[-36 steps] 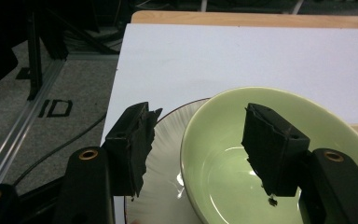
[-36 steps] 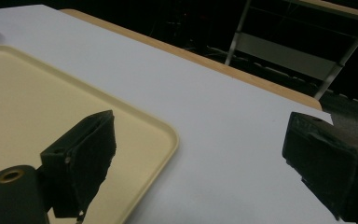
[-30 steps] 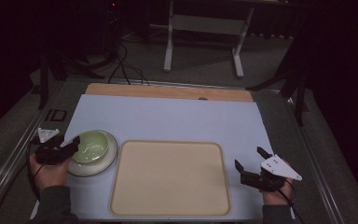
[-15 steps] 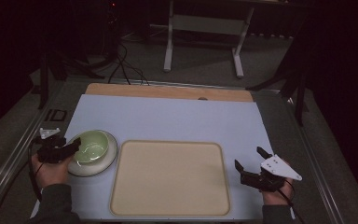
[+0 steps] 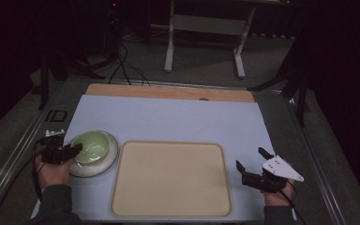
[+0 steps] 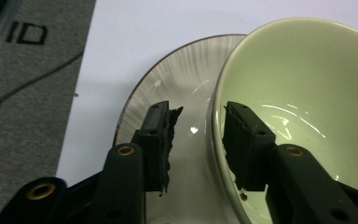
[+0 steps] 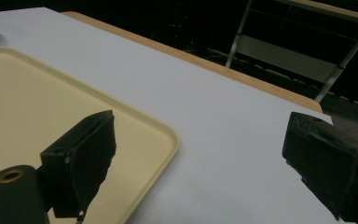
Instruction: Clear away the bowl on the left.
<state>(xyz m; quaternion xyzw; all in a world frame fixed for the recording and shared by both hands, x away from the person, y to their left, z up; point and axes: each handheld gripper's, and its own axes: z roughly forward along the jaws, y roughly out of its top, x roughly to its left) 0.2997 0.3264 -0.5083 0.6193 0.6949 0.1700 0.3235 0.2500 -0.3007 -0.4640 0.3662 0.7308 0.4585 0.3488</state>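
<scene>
Currently we have the left gripper straddling the near rim of the green bowl: one jaw sits outside the wall, over the plate, the other inside the bowl's cavity. A visible gap remains between each pad and the ceramic wall, so we record the jaws as parted, not yet clamped. In the high view the bowl rests on the plate, directly ahead of the left gripper and just left of the tan tray. The right gripper hovers off the tray's right edge over the pale blue mat, jaws spread wide and holding nothing; in its own view the tray corner lies below and to the left of the right gripper. We judge the step in hand to be closing on the bowl rim for a lift. Risks noted: the glazed wall is smooth and curved, so a pinch on the rim alone may slip or let the bowl swing and tilt once raised. The outer jaw hangs close over the plate surface; closing too low could catch the plate and drag or lift it with the bowl. A fast close could also nudge the bowl across the plate before both pads seat.
</scene>
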